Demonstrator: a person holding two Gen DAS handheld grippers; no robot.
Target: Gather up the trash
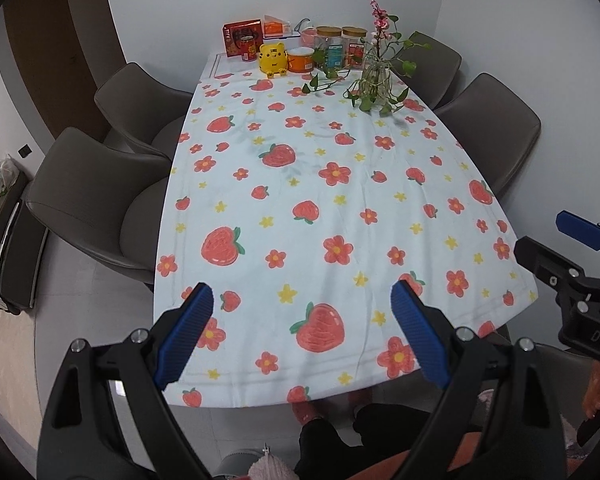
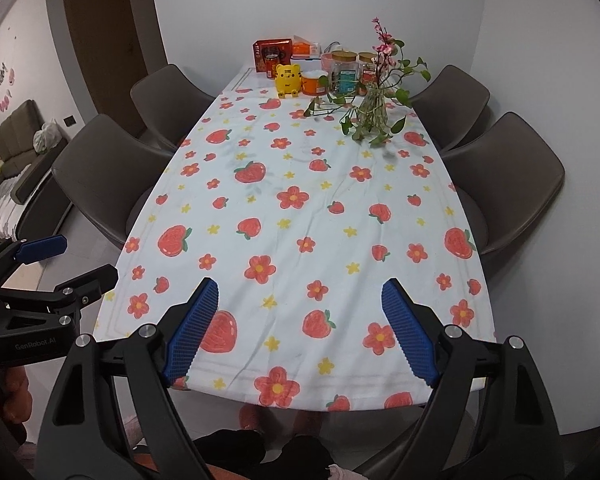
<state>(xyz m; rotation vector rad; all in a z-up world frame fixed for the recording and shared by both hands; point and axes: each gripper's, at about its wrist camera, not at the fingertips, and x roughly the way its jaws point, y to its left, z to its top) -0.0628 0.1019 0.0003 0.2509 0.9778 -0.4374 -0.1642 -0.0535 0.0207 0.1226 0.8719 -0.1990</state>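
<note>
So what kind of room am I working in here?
Most likely a home dining area: a long table under a strawberry-print tablecloth, dark upholstered chairs along both sides, and food jars beside a vase of trailing greenery at the far end.

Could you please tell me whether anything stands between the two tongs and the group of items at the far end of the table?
Nothing visible does. The open left tongs and open right tongs hover at the near edge, and only the flat strawberry-print tablecloth separates them from the yellow tiger figure, the lidded jars and the glass vase of green vines.
</note>
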